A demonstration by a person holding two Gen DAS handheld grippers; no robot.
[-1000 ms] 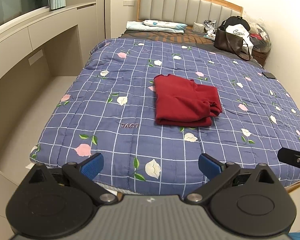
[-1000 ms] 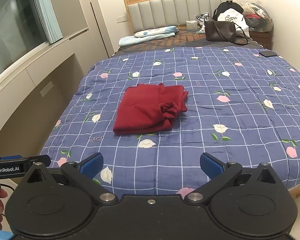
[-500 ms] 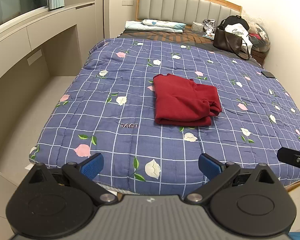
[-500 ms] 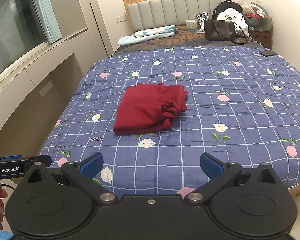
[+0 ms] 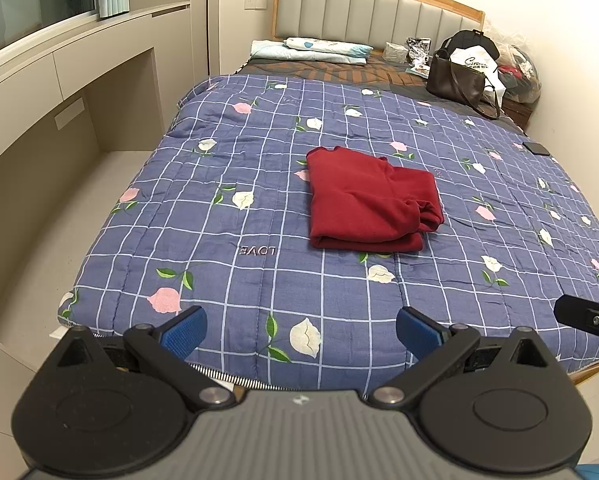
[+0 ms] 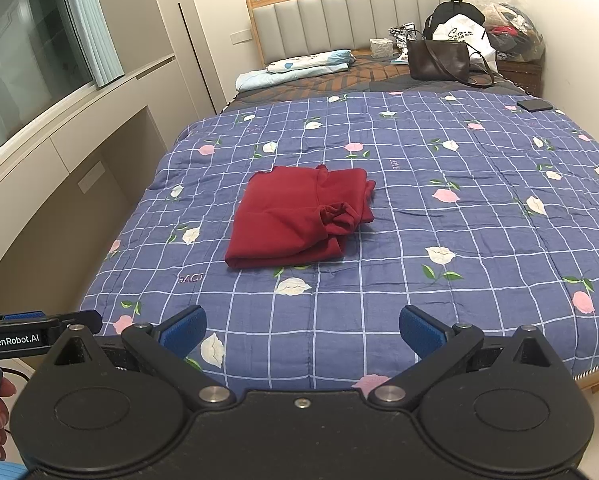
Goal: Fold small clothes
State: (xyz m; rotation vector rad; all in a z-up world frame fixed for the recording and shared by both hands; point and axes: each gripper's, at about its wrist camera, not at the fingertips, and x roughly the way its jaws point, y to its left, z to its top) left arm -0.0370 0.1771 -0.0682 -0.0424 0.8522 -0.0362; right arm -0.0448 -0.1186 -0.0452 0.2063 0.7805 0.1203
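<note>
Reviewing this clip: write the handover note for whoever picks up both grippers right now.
Left gripper: open, empty, held over the foot of the bed.
Right gripper: open, empty, same height, alongside.
Red garment: lies folded in a compact stack mid-quilt, one bunched cuff showing on its right side.
Done: the fold looks complete.
Left: perhaps tuck that cuff; no other small clothes visible on the quilt.

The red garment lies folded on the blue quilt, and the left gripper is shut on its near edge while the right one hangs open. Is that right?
Not quite. The left gripper is not shut on anything: the left wrist view shows its fingers spread wide, well short of the red garment. The garment does lie folded on the blue quilt, and the right gripper is open.
</note>
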